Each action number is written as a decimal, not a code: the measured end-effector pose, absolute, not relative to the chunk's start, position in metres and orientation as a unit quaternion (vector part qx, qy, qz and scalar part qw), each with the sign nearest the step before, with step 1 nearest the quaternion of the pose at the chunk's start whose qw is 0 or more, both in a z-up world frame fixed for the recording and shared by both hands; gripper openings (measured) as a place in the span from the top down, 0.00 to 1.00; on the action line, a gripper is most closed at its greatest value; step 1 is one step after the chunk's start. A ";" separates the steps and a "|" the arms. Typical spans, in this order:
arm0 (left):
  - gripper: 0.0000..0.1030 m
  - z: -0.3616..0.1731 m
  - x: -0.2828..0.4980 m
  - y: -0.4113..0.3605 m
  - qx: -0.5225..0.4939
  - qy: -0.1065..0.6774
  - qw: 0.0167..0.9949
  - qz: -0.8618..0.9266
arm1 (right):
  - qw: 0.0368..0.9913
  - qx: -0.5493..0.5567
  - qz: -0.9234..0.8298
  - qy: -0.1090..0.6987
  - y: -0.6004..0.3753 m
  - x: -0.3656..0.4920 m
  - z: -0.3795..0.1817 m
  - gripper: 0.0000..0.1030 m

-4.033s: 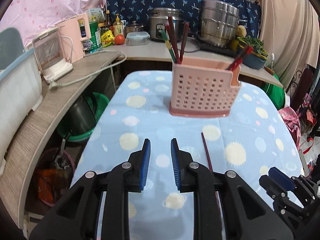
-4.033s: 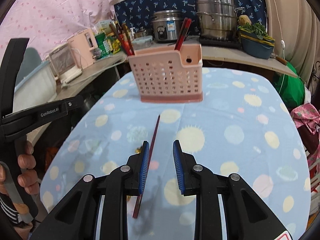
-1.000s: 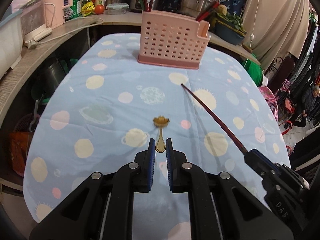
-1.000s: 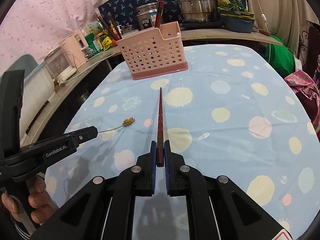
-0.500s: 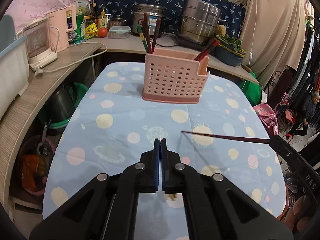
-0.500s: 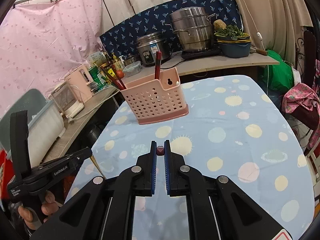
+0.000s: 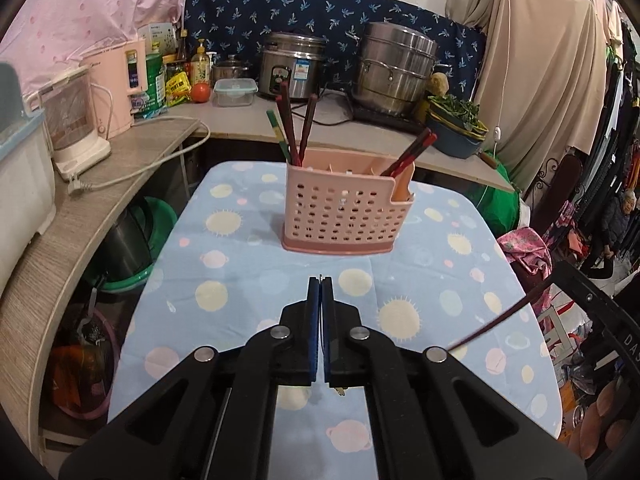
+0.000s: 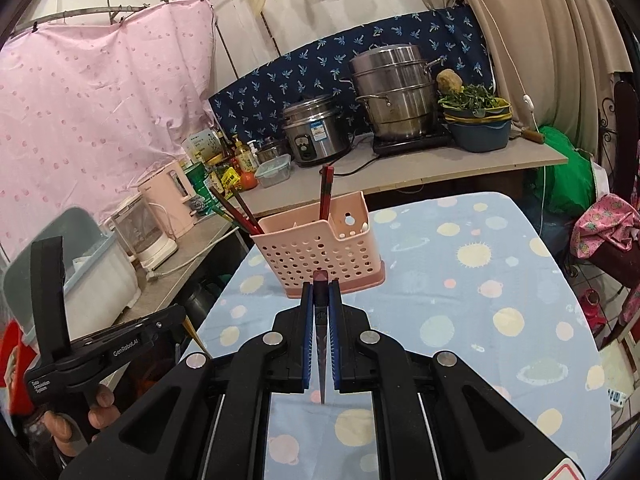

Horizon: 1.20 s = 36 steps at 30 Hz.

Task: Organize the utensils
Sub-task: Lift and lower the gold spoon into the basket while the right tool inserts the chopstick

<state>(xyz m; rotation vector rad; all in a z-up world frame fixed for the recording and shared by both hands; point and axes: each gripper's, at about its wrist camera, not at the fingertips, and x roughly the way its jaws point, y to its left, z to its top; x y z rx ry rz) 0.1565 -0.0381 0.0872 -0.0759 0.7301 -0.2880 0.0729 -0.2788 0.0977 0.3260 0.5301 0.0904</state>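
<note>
A pink perforated utensil holder stands at the far end of the spotted blue tablecloth, with dark chopsticks upright in its compartments. My left gripper is shut on a thin golden spoon, whose handle end pokes out at the tips. In the right wrist view the left gripper hangs at the lower left and the spoon slants down from it. My right gripper is shut on a dark red chopstick, seen from the left as a long chopstick pointing over the table.
A curved counter wraps the back and left, carrying a pink kettle, rice cooker, steel steamer and a blue bowl of greens. A white bin sits far left. Green basins lie under the counter.
Both grippers have lifted off the table, the left carrying the golden spoon it closed on, the right carrying the chopstick. Both views now look more level toward the holder.
</note>
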 end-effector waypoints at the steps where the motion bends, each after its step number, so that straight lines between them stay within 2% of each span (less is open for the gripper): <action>1: 0.99 0.091 0.160 -0.039 -0.037 0.353 0.924 -0.142 | 0.952 0.159 0.046 0.258 -0.280 0.076 0.103 0.93; 21: 0.99 0.197 0.277 -0.061 -0.038 0.271 0.953 -0.129 | 0.966 0.198 0.056 0.158 -0.306 0.204 0.215 0.93; 28: 0.99 0.185 0.323 -0.076 -0.022 0.273 0.955 -0.114 | 0.970 0.186 0.043 0.150 -0.300 0.254 0.218 0.93; 36: 0.99 0.152 0.350 -0.083 -0.002 0.297 0.949 -0.104 | 0.965 0.169 0.034 0.197 -0.295 0.299 0.175 0.93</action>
